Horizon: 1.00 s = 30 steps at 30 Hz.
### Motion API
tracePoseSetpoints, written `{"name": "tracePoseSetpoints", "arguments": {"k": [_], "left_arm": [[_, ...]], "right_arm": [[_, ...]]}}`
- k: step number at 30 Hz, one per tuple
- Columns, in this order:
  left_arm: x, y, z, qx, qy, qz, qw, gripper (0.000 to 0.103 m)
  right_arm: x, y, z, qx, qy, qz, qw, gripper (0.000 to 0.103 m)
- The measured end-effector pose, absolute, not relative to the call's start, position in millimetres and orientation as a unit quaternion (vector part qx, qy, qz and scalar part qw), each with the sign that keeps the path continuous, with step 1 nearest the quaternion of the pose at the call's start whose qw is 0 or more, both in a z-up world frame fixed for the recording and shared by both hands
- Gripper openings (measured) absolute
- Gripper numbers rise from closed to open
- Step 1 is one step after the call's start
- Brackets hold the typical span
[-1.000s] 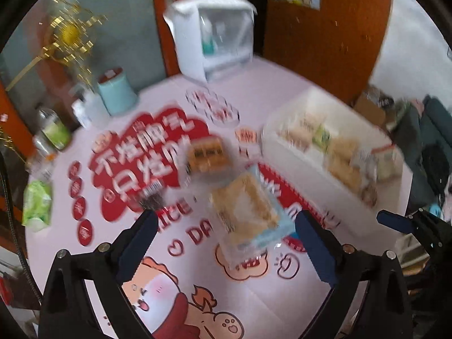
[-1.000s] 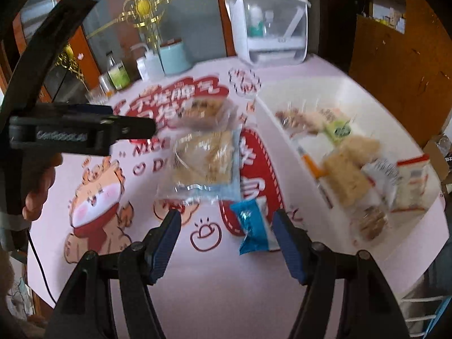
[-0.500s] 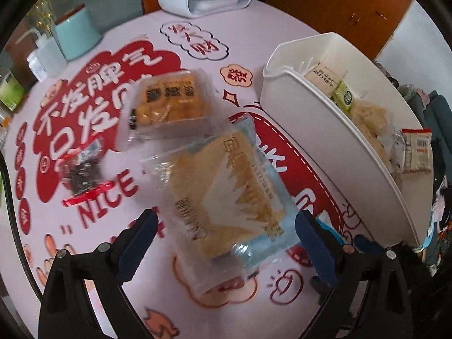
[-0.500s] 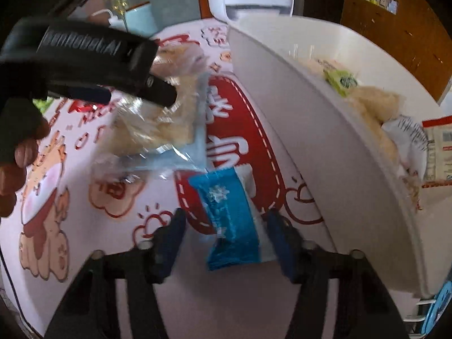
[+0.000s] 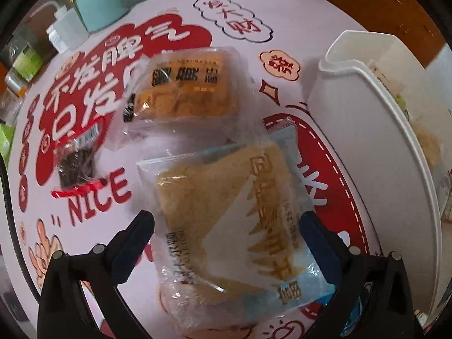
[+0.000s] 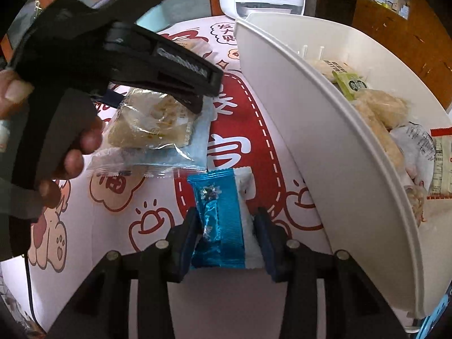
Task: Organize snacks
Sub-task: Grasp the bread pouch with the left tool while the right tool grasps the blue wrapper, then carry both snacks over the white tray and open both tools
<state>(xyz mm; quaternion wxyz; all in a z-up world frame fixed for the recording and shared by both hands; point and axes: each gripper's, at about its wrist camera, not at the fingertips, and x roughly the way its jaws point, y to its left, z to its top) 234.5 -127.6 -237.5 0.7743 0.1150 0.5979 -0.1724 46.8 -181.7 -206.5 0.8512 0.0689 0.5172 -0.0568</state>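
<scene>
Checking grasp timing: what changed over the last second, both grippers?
Both came down. The right gripper narrowed around the blue packet; contact unclear. The left gripper, still open, now straddles the sandwich pack. Cake pack, dark snack bag and white bin stayed put.

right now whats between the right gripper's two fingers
The blue-and-white snack packet lies on the table between the right gripper fingers, which sit close on both of its sides; the right wrist view shows this.
</scene>
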Motion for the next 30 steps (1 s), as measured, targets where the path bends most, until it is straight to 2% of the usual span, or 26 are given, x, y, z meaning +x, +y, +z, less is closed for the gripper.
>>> {"name": "tracePoseSetpoints", "arguments": {"k": [5,13,18,30], "left_arm": [[236,-138,-247,0.133,0.606,-0.156,0.769,0.103],[237,-144,-250,0.132,0.609,-0.151,0.768,0.103],[233,-132,-247,0.129,0.595,-0.165,0.776,0.09],[179,-77,-221,0.119,0.594,-0.172,0.777,0.086]], "right_arm": [[49,-186,-203,0.07,0.517,-0.046,0.852,0.041],[51,-195,-200,0.077,0.517,-0.033,0.852,0.031],[47,-197,-198,0.079,0.519,-0.026,0.851,0.03],[26,-184,-164,0.069,0.5,-0.006,0.863,0.029]]}}
